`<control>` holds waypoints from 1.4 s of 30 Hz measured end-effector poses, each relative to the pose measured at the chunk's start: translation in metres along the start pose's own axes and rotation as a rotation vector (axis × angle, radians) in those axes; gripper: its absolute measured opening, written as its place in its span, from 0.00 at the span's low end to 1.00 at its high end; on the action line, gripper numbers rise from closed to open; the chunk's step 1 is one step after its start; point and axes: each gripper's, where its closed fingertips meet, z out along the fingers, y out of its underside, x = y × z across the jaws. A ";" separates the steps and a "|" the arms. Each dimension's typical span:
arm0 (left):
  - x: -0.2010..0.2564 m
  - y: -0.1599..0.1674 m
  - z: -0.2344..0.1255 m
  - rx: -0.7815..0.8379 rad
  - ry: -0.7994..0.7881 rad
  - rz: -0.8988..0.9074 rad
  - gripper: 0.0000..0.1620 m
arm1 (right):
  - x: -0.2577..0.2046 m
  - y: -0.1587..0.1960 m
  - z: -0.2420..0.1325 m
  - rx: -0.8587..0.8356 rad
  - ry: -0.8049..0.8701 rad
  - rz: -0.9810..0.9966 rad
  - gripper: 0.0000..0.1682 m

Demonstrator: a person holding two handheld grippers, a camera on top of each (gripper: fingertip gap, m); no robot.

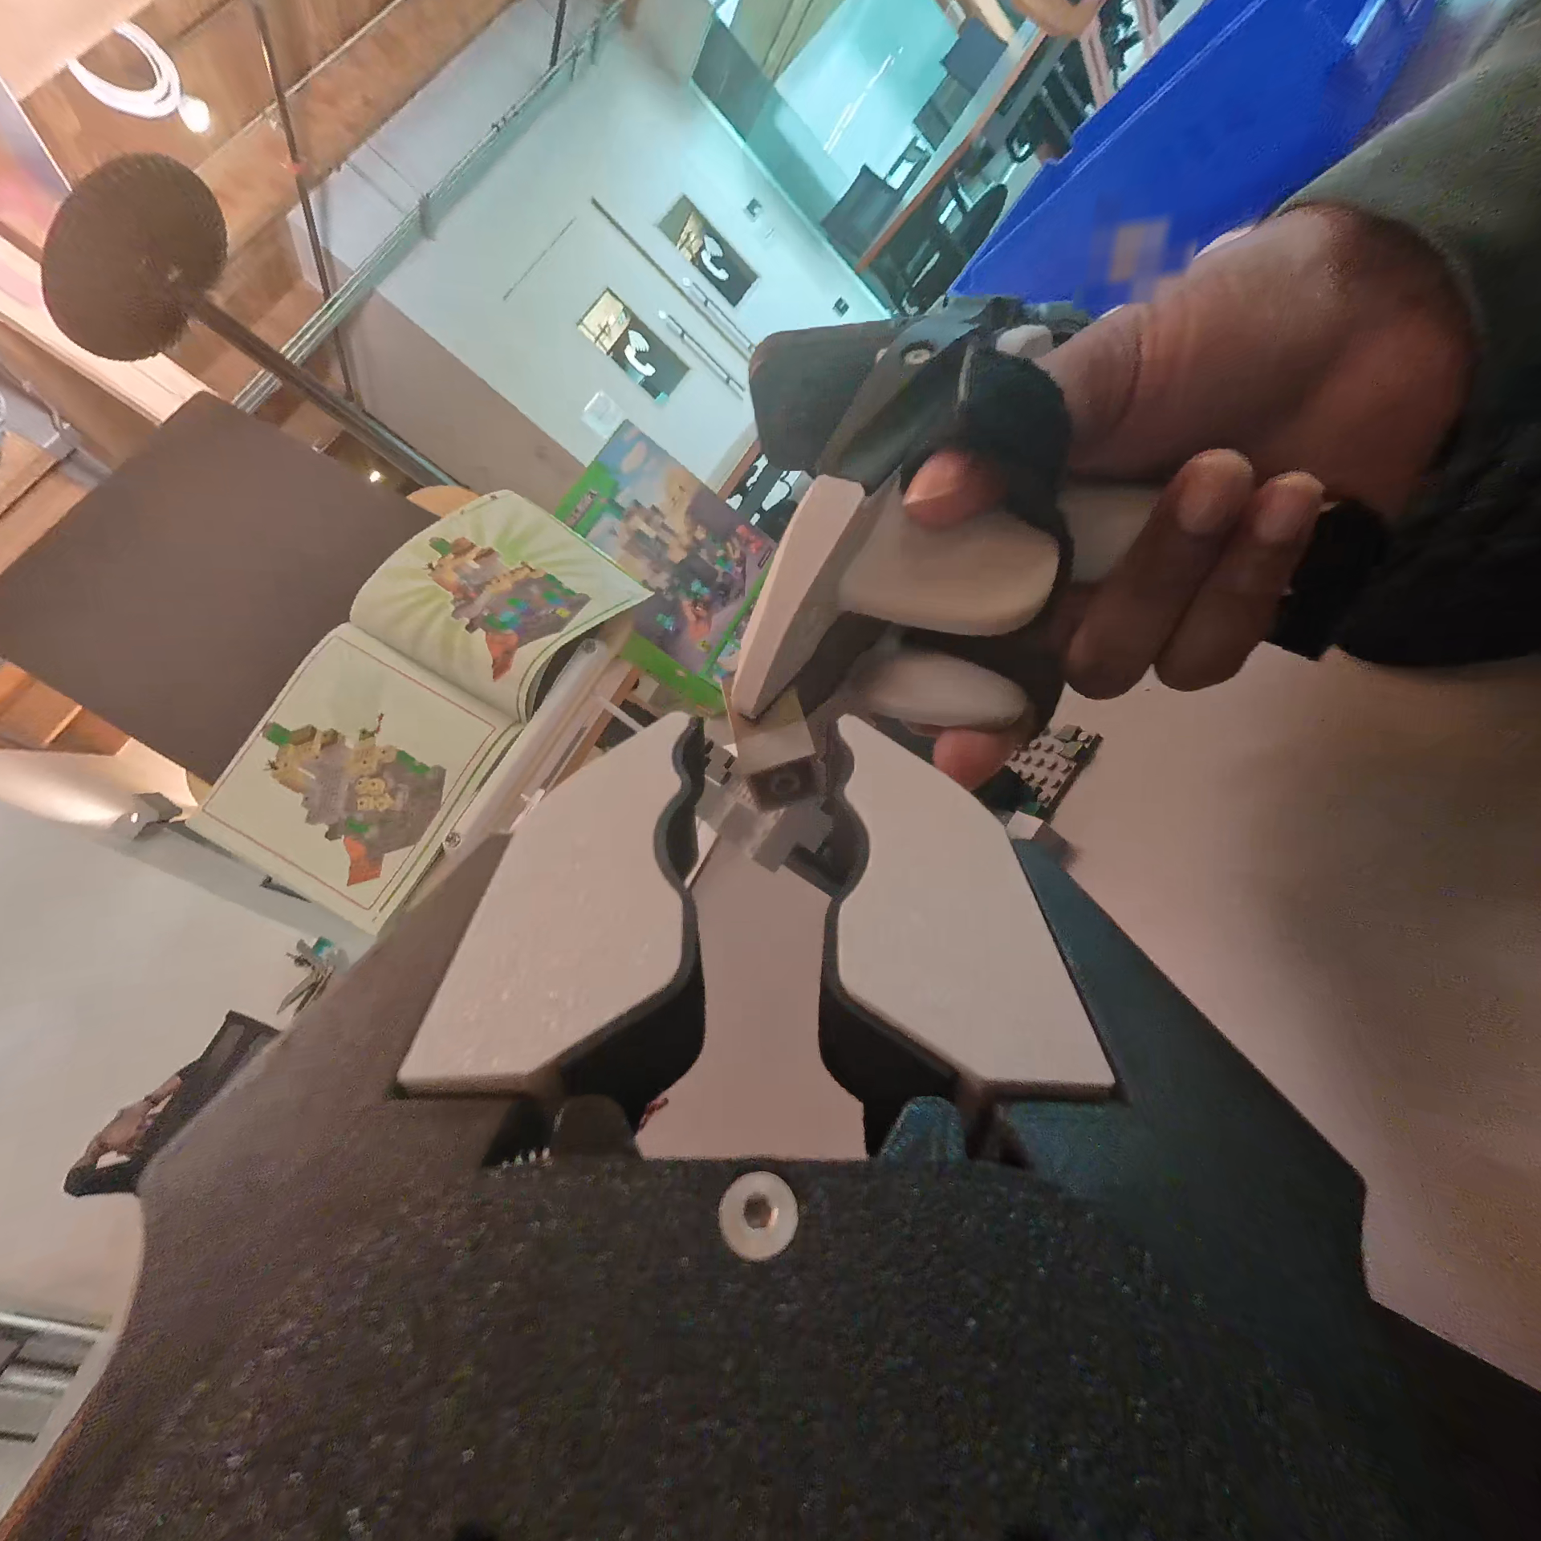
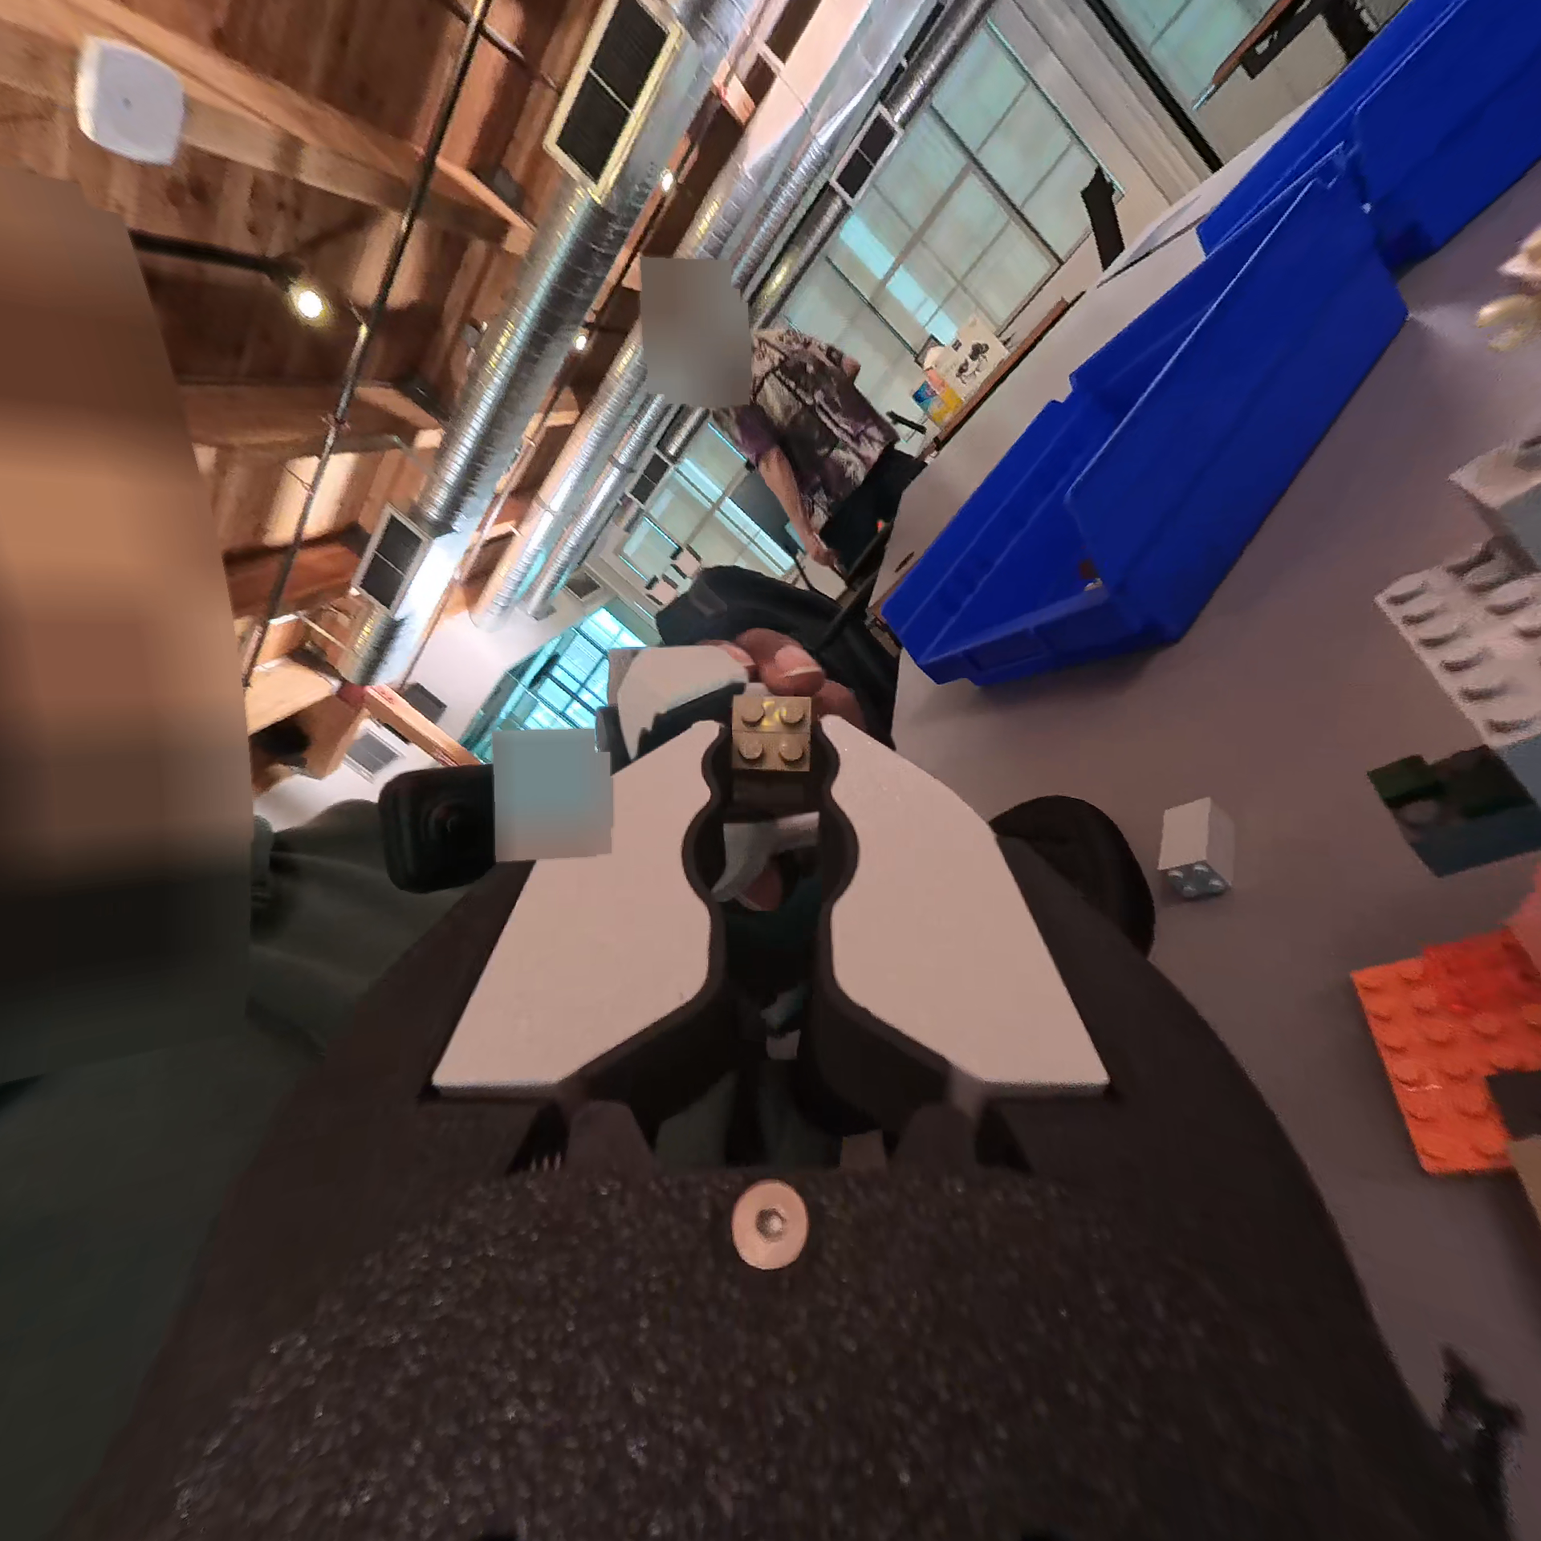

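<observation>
Bricks are pinched at both jaw tips — a tan brick (image 2: 771, 734) by the right gripper (image 2: 771, 755), a grey assembly (image 1: 771, 813) by the left gripper (image 1: 763, 800) — light, rigid, slippery; flat sides are best held.

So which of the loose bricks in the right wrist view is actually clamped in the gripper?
The small tan four-stud brick, pinched at the right gripper tips. The white brick lies apart on the table, untouched.
</observation>
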 end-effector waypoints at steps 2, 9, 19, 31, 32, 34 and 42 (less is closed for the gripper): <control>0.002 0.002 0.001 -0.007 0.004 -0.007 0.11 | 0.001 0.001 0.001 0.017 -0.003 0.016 0.10; 0.016 0.002 -0.005 0.022 0.274 -0.291 0.10 | 0.001 0.021 -0.005 -0.156 0.020 -0.125 0.10; 0.046 0.022 -0.022 -0.016 0.651 -0.740 0.11 | 0.001 0.025 -0.045 -0.481 0.176 -0.608 0.10; 0.081 0.041 -0.003 -0.178 0.713 -0.752 0.16 | 0.031 0.065 -0.047 -0.571 0.235 -0.783 0.10; 0.080 0.037 -0.003 -0.155 0.721 -0.752 0.17 | 0.029 0.067 -0.045 -0.568 0.222 -0.788 0.10; 0.081 0.031 -0.003 -0.124 0.728 -0.709 0.16 | 0.028 0.070 -0.043 -0.565 0.209 -0.786 0.10; 0.083 0.018 -0.007 -0.077 0.708 -0.526 0.08 | 0.016 0.074 -0.038 -0.534 0.132 -0.699 0.10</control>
